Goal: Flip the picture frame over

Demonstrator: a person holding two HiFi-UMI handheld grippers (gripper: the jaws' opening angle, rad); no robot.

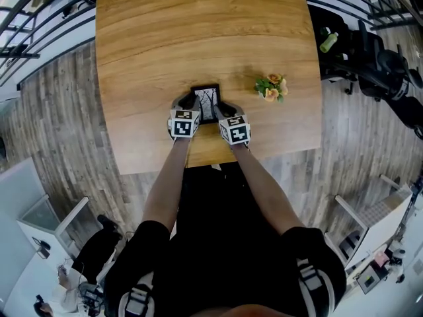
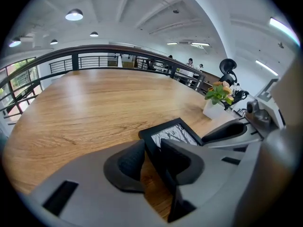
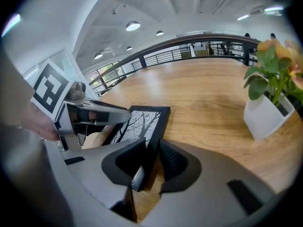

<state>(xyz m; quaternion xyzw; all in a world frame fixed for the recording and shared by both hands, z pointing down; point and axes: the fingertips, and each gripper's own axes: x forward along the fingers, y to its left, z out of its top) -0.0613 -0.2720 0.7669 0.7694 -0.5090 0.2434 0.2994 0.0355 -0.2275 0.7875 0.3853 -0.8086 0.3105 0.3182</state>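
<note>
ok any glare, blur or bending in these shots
Head view: even light, a soft sheen on the table, its edges bowed. Left gripper view: heavy fisheye with black corners, the railing curved, ceiling lamp blown out. Right gripper view: the flowers at the edge are soft, the picture frame sharp.

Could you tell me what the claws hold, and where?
The black rectangular picture frame: left claw grips its left edge, right claw its right edge.

Orange flowers (image 1: 271,87) in a white pot (image 3: 265,115) stand on the wide wooden bench (image 1: 165,58), near its right edge. Grey plank floor (image 1: 59,124) lies all round, a dark railing (image 2: 94,60) curves beyond the far side, and round lamps (image 2: 75,15) glow overhead.
</note>
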